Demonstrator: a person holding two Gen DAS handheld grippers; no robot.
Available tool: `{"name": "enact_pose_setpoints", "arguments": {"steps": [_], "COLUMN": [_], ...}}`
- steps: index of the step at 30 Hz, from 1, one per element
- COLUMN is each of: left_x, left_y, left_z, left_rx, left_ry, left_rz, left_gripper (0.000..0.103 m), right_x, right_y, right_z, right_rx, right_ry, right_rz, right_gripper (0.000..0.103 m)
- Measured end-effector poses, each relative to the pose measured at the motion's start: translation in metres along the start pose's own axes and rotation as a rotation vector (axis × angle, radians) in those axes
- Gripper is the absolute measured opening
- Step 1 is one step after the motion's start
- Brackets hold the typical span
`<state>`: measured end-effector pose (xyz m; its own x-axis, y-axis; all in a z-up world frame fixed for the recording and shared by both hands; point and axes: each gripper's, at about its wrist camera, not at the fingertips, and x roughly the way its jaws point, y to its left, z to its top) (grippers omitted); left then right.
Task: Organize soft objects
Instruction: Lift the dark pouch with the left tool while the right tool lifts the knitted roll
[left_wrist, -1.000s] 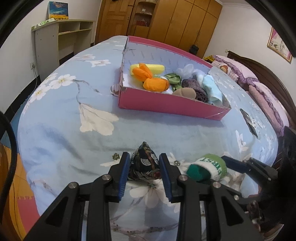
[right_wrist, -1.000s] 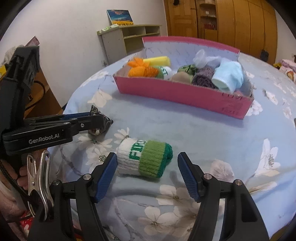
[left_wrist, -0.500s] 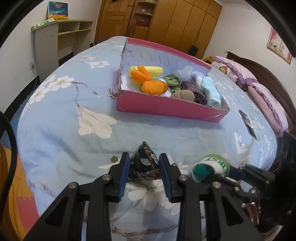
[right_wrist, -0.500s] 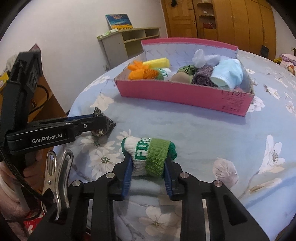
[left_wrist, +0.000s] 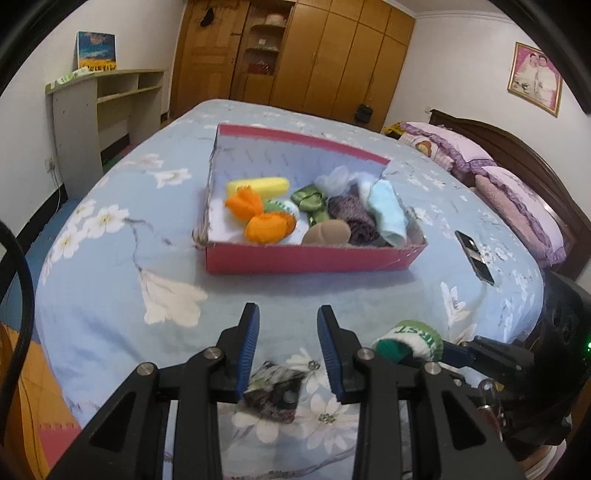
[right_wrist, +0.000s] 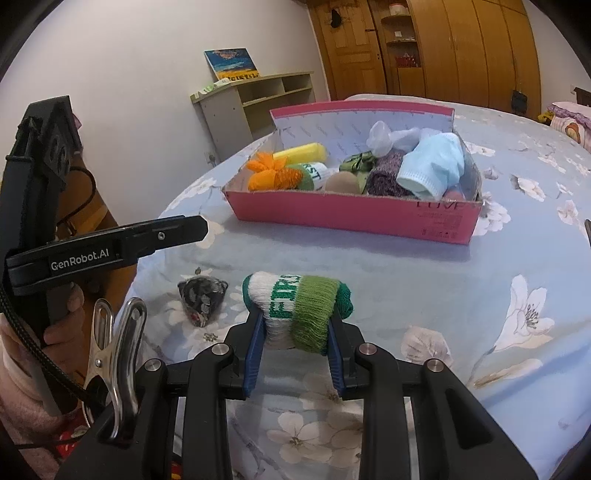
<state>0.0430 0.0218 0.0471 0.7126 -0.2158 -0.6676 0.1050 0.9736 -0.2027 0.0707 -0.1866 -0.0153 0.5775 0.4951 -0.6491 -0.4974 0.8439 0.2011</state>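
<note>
My left gripper (left_wrist: 288, 317) hangs open above the bed with nothing between its blue pads. Just below it, a dark patterned pouch (left_wrist: 275, 387) lies on the floral sheet; the right wrist view shows the pouch (right_wrist: 203, 301) under one of the left fingers (right_wrist: 177, 230). My right gripper (right_wrist: 295, 321) is shut on a rolled white-and-green knit sock (right_wrist: 295, 306) lettered "FIRST" and holds it slightly above the sheet. That sock (left_wrist: 410, 338) is at the lower right of the left wrist view. Beyond stands a pink box (left_wrist: 314, 264) with several soft items in it.
A dark phone (left_wrist: 474, 256) lies on the bed right of the box. Purple pillows (left_wrist: 517, 206) and a headboard are at the far right, and a grey shelf unit (left_wrist: 103, 107) stands at the left wall. A person's hand (right_wrist: 62, 314) grips the left tool beside a metal clip (right_wrist: 114, 350).
The right jaws closed on the sock and lifted it a little. The left gripper rose, and the pouch that sat between its pads now lies on the sheet below them.
</note>
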Motion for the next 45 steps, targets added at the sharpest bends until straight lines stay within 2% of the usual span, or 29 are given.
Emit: {"name": "enact_pose_setpoints", "arguments": {"steps": [7, 11, 12, 20, 23, 32, 38, 45], "left_x": [0.002, 0.004, 0.004, 0.021, 0.029, 0.043, 0.041, 0.025], "left_y": [0.002, -0.002, -0.002, -0.005, -0.006, 0.001, 0.004, 0.004], "left_z": [-0.007, -0.016, -0.018, -0.037, -0.041, -0.047, -0.046, -0.036], "left_rx": [0.002, 0.024, 0.030, 0.055, 0.069, 0.049, 0.034, 0.024], "left_ry": [0.039, 0.074, 0.082, 0.151, 0.160, 0.196, 0.185, 0.133], "left_rz": [-0.003, 0.022, 0.035, 0.067, 0.108, 0.146, 0.131, 0.094], "left_gripper": [0.035, 0.054, 0.054, 0.054, 0.054, 0.053, 0.045, 0.043], "right_x": [-0.001, -0.001, -0.002, -0.001, -0.002, -0.002, -0.003, -0.009], "right_y": [-0.006, -0.007, -0.007, -0.008, -0.010, -0.011, -0.010, -0.010], "right_z": [0.000, 0.000, 0.000, -0.003, -0.003, -0.004, -0.004, 0.000], "right_rx": [0.036, 0.038, 0.039, 0.050, 0.058, 0.064, 0.063, 0.056], "right_ry": [-0.001, -0.001, -0.004, -0.003, -0.005, -0.004, -0.009, -0.017], "right_rz": [0.013, 0.010, 0.010, 0.008, 0.008, 0.007, 0.003, -0.001], "right_gripper": [0.031, 0.031, 0.031, 0.031, 0.031, 0.031, 0.031, 0.031]}}
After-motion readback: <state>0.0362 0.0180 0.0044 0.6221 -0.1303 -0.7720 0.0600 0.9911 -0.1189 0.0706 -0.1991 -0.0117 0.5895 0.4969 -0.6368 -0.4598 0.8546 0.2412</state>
